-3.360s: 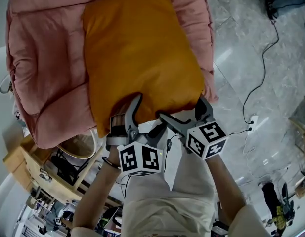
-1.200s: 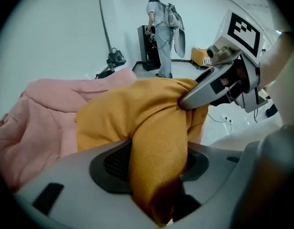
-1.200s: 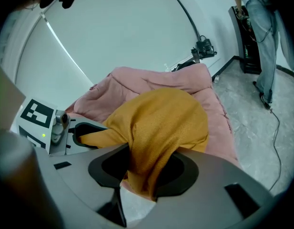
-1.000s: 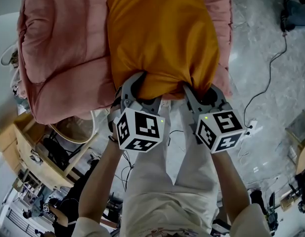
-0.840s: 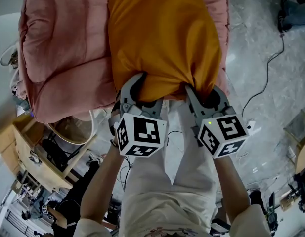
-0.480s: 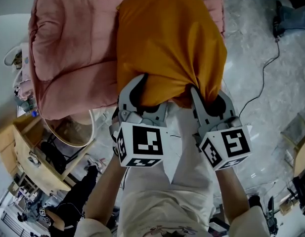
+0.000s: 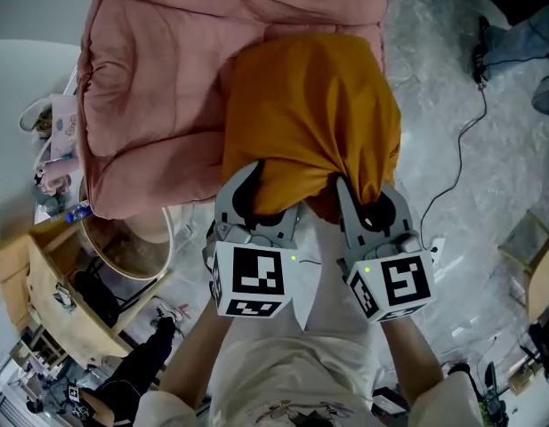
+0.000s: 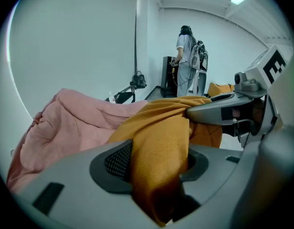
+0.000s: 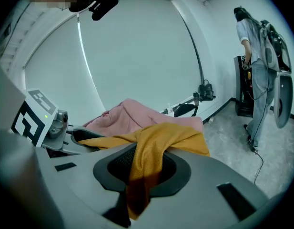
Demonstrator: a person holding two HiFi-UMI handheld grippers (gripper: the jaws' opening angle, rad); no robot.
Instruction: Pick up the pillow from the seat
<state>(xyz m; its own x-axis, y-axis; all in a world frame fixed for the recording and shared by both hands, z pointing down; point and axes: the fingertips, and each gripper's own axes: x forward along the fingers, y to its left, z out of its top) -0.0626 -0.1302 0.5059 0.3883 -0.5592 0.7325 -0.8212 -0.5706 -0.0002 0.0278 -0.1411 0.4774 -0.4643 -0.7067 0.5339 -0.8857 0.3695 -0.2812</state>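
Nearest, the left tongs (image 7: 261, 198) clamp one bunched corner of the orange pillow (image 7: 310, 114) while the right tongs (image 7: 367, 198) are closing on the neighbouring corner, the pillow stretching ahead over the pink seat (image 7: 158, 114).

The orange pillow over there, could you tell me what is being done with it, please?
A person is picking up the orange pillow with a gripper in each hand. The left gripper is clamped on bunched fabric at the pillow's near edge. The right gripper has fabric between its jaws, which are closing on it. The pillow lies over the pink seat cushion; whether it is fully clear of it, I cannot tell.
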